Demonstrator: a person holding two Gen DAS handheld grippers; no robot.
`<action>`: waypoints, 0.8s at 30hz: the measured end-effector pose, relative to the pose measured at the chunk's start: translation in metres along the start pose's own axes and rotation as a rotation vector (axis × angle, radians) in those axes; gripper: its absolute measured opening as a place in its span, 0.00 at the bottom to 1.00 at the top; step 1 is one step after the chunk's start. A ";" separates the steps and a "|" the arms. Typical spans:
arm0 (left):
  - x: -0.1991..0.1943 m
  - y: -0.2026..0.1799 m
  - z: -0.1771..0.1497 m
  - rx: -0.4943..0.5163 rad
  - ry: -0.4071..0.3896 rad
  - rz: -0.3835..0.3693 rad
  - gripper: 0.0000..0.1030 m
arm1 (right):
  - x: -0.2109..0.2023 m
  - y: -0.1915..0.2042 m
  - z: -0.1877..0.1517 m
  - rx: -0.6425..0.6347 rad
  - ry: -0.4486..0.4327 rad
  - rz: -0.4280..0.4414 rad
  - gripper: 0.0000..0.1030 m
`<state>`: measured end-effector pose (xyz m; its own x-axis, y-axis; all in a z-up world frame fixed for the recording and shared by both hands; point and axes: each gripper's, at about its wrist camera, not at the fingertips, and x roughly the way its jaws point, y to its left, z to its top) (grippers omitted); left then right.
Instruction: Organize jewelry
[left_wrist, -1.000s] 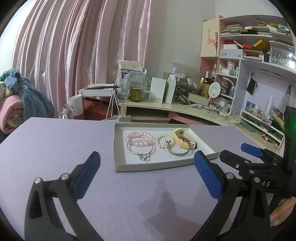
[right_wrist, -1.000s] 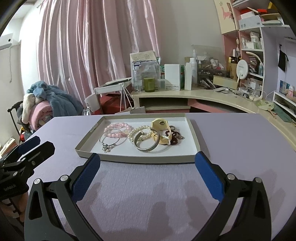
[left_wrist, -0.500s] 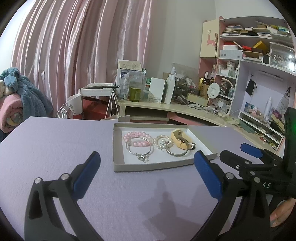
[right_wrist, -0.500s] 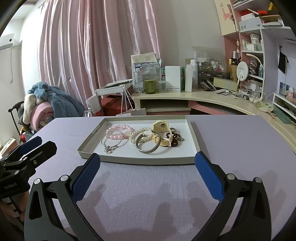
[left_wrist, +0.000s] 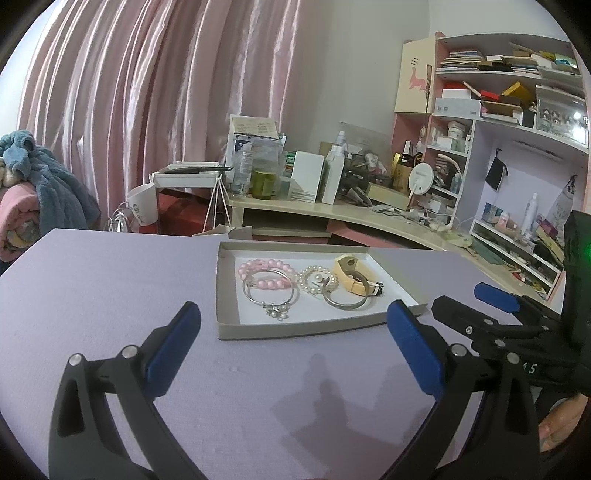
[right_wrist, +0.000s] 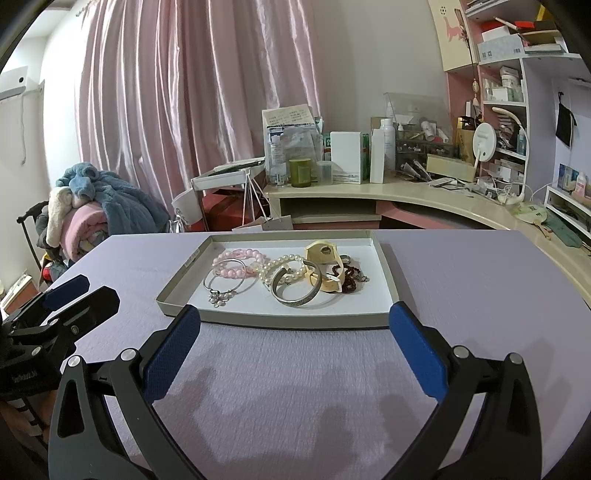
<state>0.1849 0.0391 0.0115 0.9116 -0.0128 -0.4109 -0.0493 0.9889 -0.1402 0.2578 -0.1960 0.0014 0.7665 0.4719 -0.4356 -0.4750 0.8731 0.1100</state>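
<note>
While both hover apart, left gripper (left_wrist: 291, 341) and right gripper (right_wrist: 293, 334) gape.

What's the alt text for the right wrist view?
A shallow grey tray of bracelets sits on a lilac table: pink beads, pearls, a silver cuff. The open right hand-held gripper hovers before it, empty.

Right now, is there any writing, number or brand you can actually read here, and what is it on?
"45" (possibly "AS"): white marks on the side of the right gripper.
Too blurred to read: small white print on the left gripper.
Too small to read: the printed paper sheet on the desk, the sticker on the tray wall, the label on the white box on the shelf.
</note>
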 end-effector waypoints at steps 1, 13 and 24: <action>0.000 -0.001 0.000 0.000 0.000 -0.002 0.98 | 0.000 0.000 0.000 0.000 0.000 0.001 0.99; 0.002 0.001 0.001 -0.019 0.011 -0.006 0.98 | 0.000 0.000 0.000 0.000 0.000 0.001 0.99; 0.004 0.001 0.002 -0.020 0.013 -0.001 0.98 | 0.000 0.000 0.000 0.001 0.001 0.001 0.99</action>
<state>0.1891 0.0406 0.0119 0.9061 -0.0158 -0.4228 -0.0568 0.9857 -0.1586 0.2576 -0.1961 0.0017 0.7655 0.4726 -0.4367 -0.4754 0.8727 0.1113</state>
